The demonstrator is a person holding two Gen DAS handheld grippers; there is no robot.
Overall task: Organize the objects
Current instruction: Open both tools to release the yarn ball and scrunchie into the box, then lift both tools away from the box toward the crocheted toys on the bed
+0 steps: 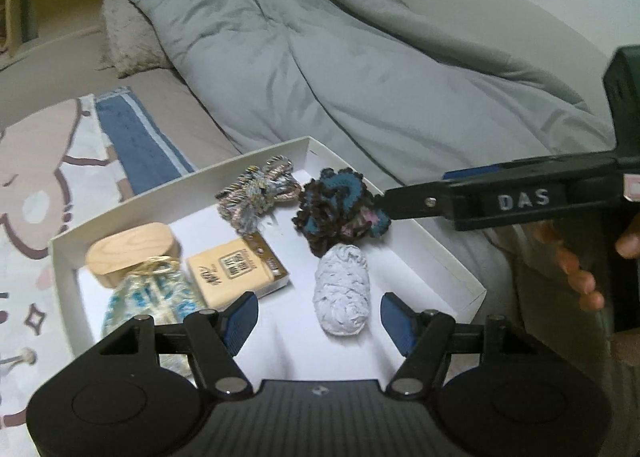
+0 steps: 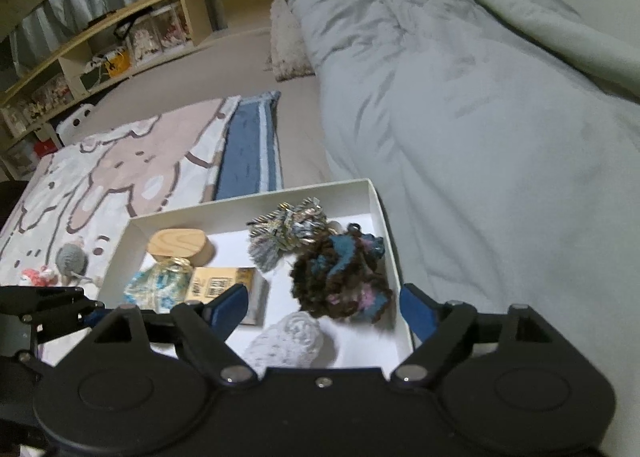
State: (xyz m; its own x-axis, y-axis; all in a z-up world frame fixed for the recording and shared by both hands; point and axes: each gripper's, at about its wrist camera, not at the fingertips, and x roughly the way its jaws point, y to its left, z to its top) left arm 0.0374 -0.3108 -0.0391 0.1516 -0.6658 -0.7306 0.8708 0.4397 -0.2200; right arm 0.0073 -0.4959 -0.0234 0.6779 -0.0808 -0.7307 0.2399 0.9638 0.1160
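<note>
A white shallow box lies on the bed. It holds a wooden oval case, a small printed card box, a blue-and-gold pouch, a frayed rope knot, a white yarn ball and a dark brown-blue crocheted piece. My left gripper is open above the box's near part. My right gripper is open around the crocheted piece, and its finger shows in the left wrist view.
A grey duvet lies right of the box. A bear-print blanket lies left, with a grey yarn ball and a red-white item on it. Wooden shelves stand behind.
</note>
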